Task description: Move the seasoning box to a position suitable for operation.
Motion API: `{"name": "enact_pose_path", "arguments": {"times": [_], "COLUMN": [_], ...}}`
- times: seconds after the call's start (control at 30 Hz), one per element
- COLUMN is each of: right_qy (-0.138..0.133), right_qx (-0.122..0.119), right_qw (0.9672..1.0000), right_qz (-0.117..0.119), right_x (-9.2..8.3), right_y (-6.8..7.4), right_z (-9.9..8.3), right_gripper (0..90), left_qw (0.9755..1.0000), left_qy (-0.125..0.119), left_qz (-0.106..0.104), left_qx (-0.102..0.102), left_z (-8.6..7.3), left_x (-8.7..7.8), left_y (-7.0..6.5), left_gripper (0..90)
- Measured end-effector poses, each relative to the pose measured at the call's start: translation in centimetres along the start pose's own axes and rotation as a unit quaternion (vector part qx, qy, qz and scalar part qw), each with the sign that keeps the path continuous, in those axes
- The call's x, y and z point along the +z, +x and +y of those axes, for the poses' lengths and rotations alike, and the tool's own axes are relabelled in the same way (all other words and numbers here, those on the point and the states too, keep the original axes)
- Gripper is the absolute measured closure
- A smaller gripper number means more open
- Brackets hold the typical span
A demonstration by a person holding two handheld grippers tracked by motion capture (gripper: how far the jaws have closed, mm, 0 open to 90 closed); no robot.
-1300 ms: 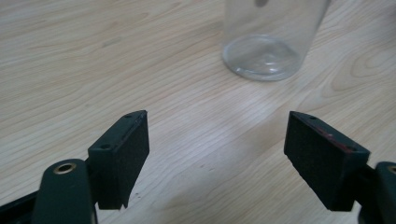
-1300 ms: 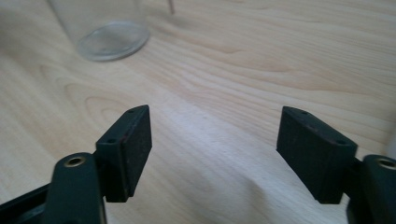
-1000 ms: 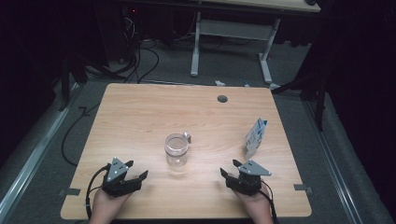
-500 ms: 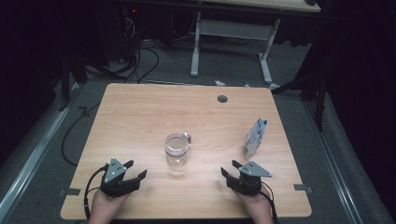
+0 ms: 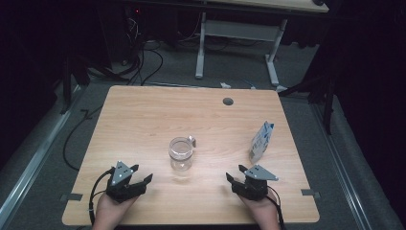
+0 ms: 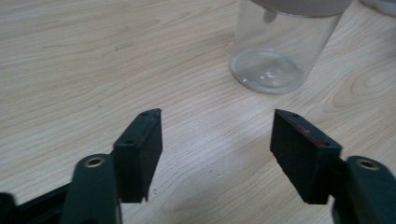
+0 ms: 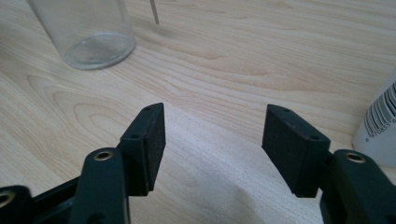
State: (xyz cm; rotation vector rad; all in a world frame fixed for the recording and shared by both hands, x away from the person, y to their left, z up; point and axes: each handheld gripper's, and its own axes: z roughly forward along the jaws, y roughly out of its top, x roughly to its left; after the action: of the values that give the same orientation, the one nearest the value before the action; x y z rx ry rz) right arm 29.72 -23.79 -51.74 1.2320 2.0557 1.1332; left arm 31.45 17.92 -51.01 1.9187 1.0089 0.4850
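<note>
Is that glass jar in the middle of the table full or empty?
Empty, it seems. The jar stands upright, and the wood grain shows clean through its clear wall and base in both gripper views.

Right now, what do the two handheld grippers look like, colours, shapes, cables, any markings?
Both are black two-jaw tools. The left gripper and the right gripper each carry a grey three-cornered plate on top and trail a black cable toward the table's near edge. Close up, the fingers are flat rectangular black pads with small screw holes, on arms with brass-coloured rivets. No sleeves are visible.
</note>
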Motion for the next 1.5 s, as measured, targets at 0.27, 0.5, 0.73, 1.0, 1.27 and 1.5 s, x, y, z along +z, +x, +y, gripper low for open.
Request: {"name": "enact_pose_path", "arguments": {"times": [0.27,0.5,0.73,1.0,1.27,1.5], "right_qy": [0.011,0.016,0.013,0.005,0.005,0.004], "right_qx": [-0.008,0.0,-0.003,0.024,0.018,0.015], "right_qw": [0.9995,0.9992,0.9993,0.9991,0.9992,0.9992], "right_qz": [0.027,0.036,0.034,0.036,0.035,0.037], "right_x": [0.3,0.4,0.4,0.3,0.2,0.2], "right_y": [0.3,-0.2,-0.3,-0.7,-0.5,-0.5], "right_z": [-0.1,-0.1,-0.2,-0.2,-0.3,-0.2], "right_gripper": [48.7,48.0,47.0,44.7,44.2,43.9], "left_qw": [0.9997,0.9997,0.9999,0.9997,0.9992,0.9992], "left_qy": [0.021,0.023,0.009,-0.017,-0.022,-0.033], "left_qz": [0.007,0.0,-0.004,0.013,0.028,0.023], "left_qx": [0.006,-0.011,-0.005,0.01,0.016,0.01], "left_z": [0.8,2.1,3.6,6.4,7.4,7.5], "left_x": [1.1,2.7,3.3,5.0,6.8,7.4], "left_y": [-0.7,-0.7,-0.6,-0.7,-1.0,-0.8], "left_gripper": [54.1,58.1,65.3,88.2,90.0,90.0]}}
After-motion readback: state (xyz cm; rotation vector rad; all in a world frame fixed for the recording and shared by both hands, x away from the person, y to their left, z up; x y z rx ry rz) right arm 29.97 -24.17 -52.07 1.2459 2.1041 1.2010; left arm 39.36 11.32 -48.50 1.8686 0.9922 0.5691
